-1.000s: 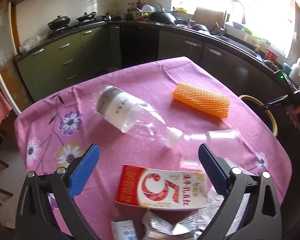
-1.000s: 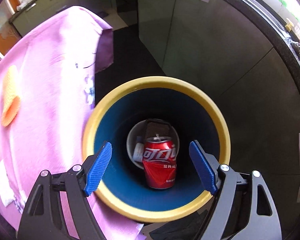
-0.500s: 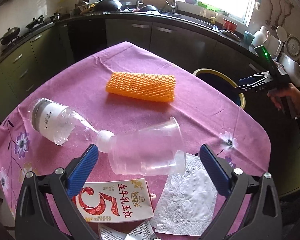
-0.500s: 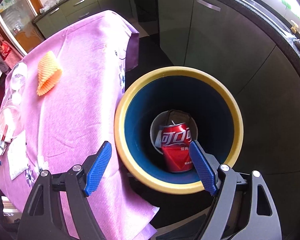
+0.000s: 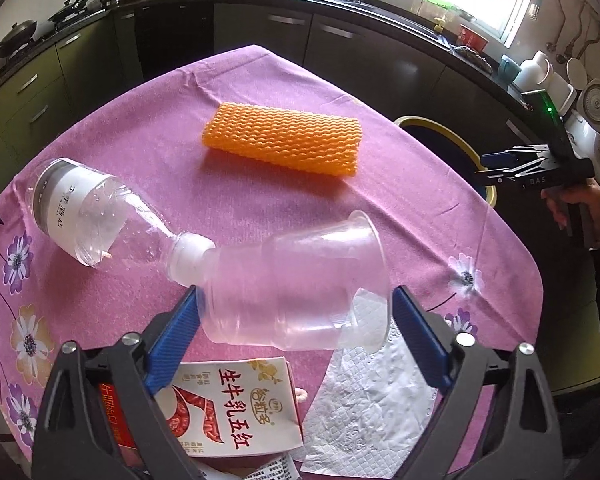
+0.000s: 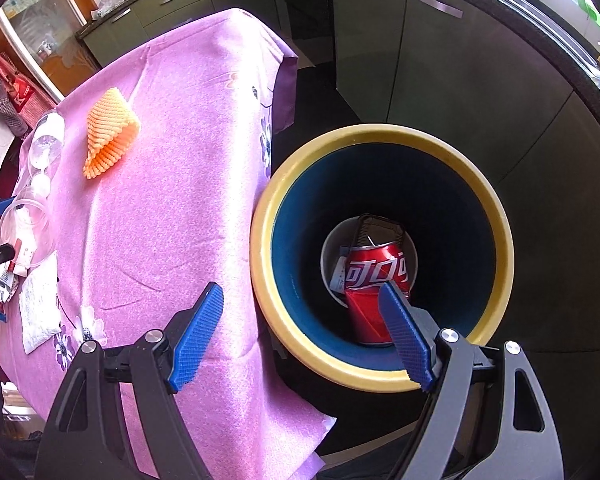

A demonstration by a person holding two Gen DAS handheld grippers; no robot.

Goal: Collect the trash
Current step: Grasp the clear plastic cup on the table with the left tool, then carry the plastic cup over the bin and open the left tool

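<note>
On the worktop (image 5: 400,208), a bottle (image 5: 100,220) lies at 9 o'clock, its cap against a clear cup (image 5: 300,280) on its side. The left gripper (image 5: 294,326) has its jaws wide open around the cup, not visibly pressing it. An orange net (image 5: 284,144) lies at 12. The right gripper (image 6: 300,332) hangs with jaws open and empty at the bin (image 6: 496,208), a red can (image 6: 374,280) at the bin's bottom.

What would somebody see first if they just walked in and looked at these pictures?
Probably the red can at the bottom of the blue bin beside the table, below the open right gripper. Then the clear cup lying on its side between the open left gripper's fingers, with the orange net farther back on the pink cloth.
</note>
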